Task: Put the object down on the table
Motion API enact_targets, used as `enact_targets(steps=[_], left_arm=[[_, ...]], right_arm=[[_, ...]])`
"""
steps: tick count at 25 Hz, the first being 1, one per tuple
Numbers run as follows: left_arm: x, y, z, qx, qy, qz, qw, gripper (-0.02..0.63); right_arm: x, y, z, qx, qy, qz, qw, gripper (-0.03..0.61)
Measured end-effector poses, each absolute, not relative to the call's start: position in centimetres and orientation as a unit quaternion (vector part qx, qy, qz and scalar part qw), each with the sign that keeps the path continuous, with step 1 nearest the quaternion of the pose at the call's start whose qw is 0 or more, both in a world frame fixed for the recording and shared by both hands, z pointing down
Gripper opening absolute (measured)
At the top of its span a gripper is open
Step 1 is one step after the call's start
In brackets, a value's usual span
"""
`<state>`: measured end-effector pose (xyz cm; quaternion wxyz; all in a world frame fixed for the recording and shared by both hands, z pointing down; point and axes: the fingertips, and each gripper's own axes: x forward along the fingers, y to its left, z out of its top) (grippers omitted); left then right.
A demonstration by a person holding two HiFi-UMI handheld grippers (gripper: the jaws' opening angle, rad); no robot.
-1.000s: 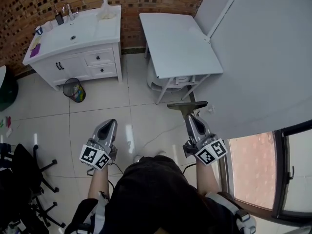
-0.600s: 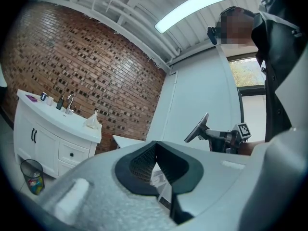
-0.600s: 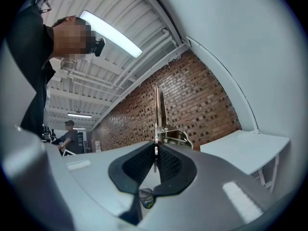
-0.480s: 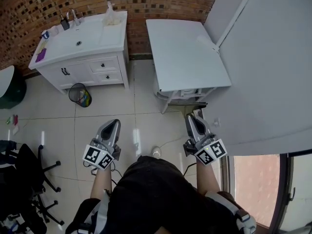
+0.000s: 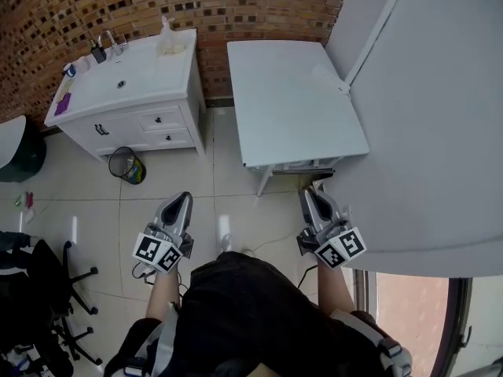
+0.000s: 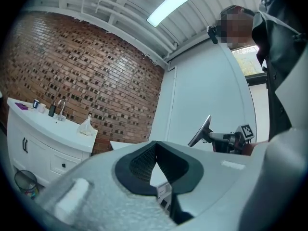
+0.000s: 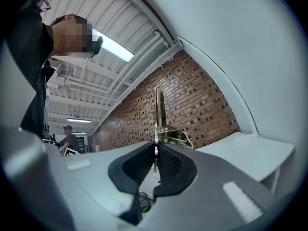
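Metal tool (image 7: 159, 109) — thin, flat-bladed — pinched by right gripper (image 7: 155, 154).

The white surface (image 5: 291, 93) lies bare, open to approach from its near edge and left side. A grey wall panel (image 5: 440, 100) closes off its right side, a brick wall (image 5: 259, 6) its far end. The vanity cabinet (image 5: 134, 104) stands apart at left, floor (image 5: 220, 187) between.

The tiled floor (image 5: 94, 203) bears a white table (image 5: 291, 100), sink cabinet (image 5: 149, 124) and, seemingly, wastebasket (image 5: 126, 165).
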<state>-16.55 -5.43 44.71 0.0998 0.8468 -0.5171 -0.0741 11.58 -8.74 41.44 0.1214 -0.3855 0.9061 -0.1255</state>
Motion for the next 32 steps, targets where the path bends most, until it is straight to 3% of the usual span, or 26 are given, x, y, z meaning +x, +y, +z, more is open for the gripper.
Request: enact_targets(steps=[17,32], left_arm=[[-13.5,-13.6,42.8,0.882,-0.462,-0.066,0.064,0.002],[-18.3,-25.4,42.3,0.914,-0.395,-0.082,0.043,0.002]], right_arm=[[12.6,-14.1,43.0,-0.412,0.890,-0.138,0.141,0.006],[7.0,-22.8,40.2,-0.456,0.878,-0.086,0.121,0.007]])
